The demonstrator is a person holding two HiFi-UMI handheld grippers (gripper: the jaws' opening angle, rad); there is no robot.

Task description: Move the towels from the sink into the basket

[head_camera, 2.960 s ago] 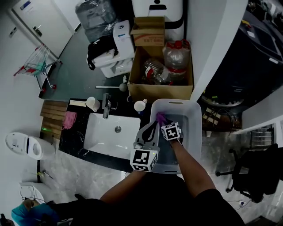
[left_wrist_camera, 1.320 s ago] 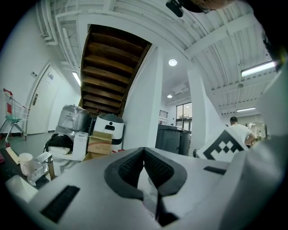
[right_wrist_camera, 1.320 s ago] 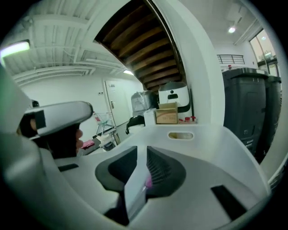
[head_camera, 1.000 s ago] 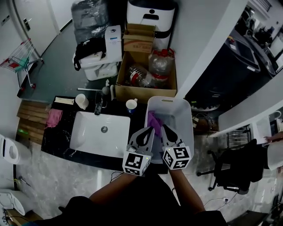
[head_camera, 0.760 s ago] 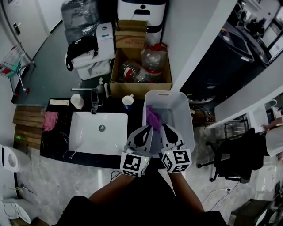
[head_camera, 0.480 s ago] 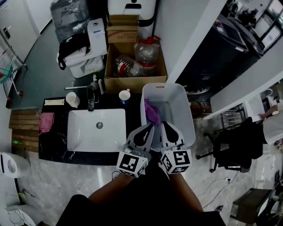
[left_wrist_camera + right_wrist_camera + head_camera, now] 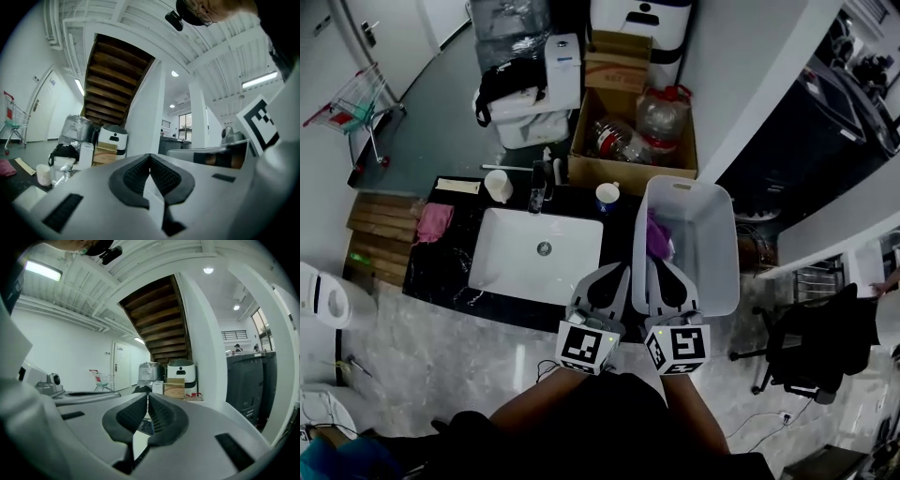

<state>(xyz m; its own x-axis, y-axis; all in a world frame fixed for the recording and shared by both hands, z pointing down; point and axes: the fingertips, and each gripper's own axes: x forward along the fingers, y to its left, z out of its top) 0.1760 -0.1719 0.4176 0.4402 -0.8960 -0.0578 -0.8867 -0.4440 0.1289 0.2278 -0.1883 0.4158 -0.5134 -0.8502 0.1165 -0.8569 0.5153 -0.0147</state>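
Left gripper (image 7: 617, 272) and right gripper (image 7: 656, 268), both closed and empty, point at basket (image 7: 705, 253); towel (image 7: 657, 234) lies just ahead, nearest right

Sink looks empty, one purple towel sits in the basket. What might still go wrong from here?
1. The pink cloth lies on the counter left of the sink, outside the basket; if it counts as a towel, the job may end incomplete.
2. Reaching for it with the left gripper, shut and empty, might knock the white cup beside the faucet.
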